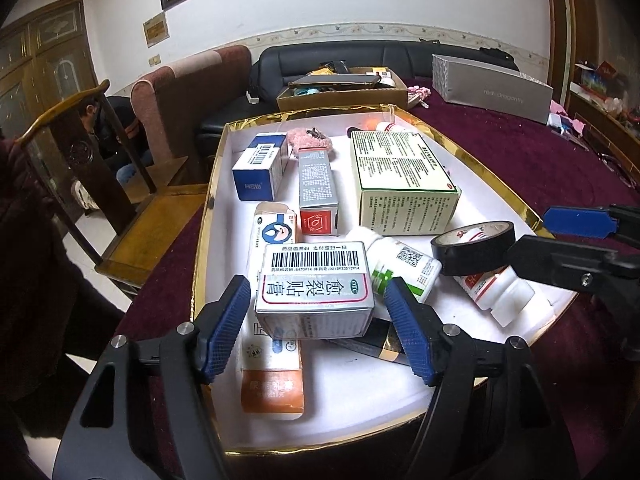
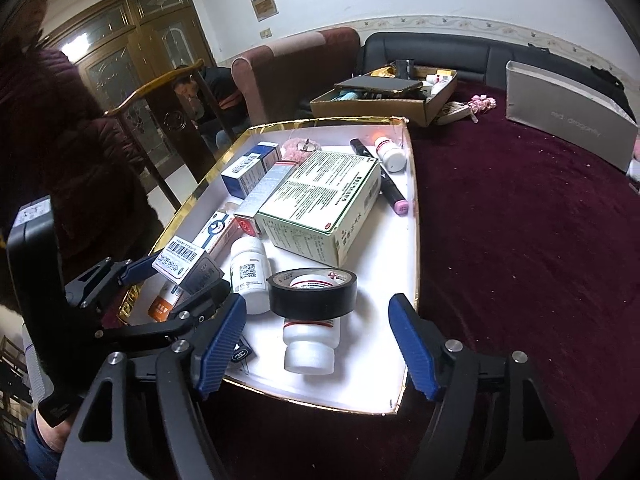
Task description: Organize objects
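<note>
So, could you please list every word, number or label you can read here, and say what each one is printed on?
"愈裂贴膏": small grey-white carton with a barcode, between the left claw's open jaws.
"OTC": green oval on that carton.
"red dragonfly": long grey cardboard box on the maroon tablecloth.
Too small or blurred: the barcode digits, the large pale green carton, the white bottles' labels.

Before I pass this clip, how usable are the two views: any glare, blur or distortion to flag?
Left wrist view: sharp up close, the barcode on the small silver box is readable; strong fisheye bends the gold-rimmed tray; dark vignette in the corners. Right wrist view: same curvature, the white tray floor is overexposed near its front edge, the black tape roll is crisp, and the left edge is dim.
</note>
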A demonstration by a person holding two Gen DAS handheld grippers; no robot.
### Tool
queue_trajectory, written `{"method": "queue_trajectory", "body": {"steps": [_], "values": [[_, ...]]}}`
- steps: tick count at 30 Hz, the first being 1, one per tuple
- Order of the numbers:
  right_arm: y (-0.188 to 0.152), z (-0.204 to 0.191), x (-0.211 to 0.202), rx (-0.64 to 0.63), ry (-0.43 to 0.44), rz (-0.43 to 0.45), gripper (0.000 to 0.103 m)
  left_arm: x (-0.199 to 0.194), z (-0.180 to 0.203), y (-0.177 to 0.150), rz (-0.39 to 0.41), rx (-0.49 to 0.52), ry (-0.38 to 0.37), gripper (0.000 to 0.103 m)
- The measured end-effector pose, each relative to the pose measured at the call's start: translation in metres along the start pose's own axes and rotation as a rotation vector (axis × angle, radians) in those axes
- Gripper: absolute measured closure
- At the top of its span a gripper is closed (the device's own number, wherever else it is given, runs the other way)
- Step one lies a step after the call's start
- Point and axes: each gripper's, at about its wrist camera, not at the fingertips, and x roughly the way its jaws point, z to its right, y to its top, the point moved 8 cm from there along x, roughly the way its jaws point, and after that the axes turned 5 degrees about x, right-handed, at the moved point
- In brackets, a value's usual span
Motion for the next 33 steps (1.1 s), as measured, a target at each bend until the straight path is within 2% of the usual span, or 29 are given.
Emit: {"method": "queue_trajectory", "body": {"steps": [12,14,15,19,22,23,24,27,33], "values": [[0.0,0.007,-0.016,0.021,-0.006,0.034,0.027,-0.015,0.001,0.006,0.041,-0.006,-0.011,0.031],[0.0,0.007,-0.019,0.026,-0.006,0.042,0.027,-0.019,0.003,0.007,0.038,-0.009,-0.021,0.028],[0.0,0.007,-0.022,0.03,-0.004,0.046,0.027,-0.02,0.003,0.008,0.023,-0.006,-0.013,0.022],[0.001,0.009,-0.031,0.04,0.0,0.07,0.027,-0.02,-0.004,0.007,-0.108,0.014,0.105,0.022],[0.003,0.009,-0.04,0.05,0.005,0.094,0.027,-0.031,-0.009,0.008,-0.091,-0.019,0.053,0.022],[0.003,0.009,-0.044,0.05,0.006,0.1,0.027,-0.04,-0.009,0.01,-0.048,-0.036,-0.008,0.022],[0.002,0.008,-0.047,0.049,0.006,0.109,0.027,-0.045,-0.01,0.01,-0.027,-0.051,-0.031,0.022],[0.001,0.006,-0.054,0.04,0.007,0.122,0.027,-0.057,-0.018,0.01,-0.006,-0.08,-0.063,0.022],[-0.001,-0.003,-0.06,0.022,0.012,0.136,0.027,-0.073,-0.031,0.005,-0.031,-0.019,0.021,0.022]]}}
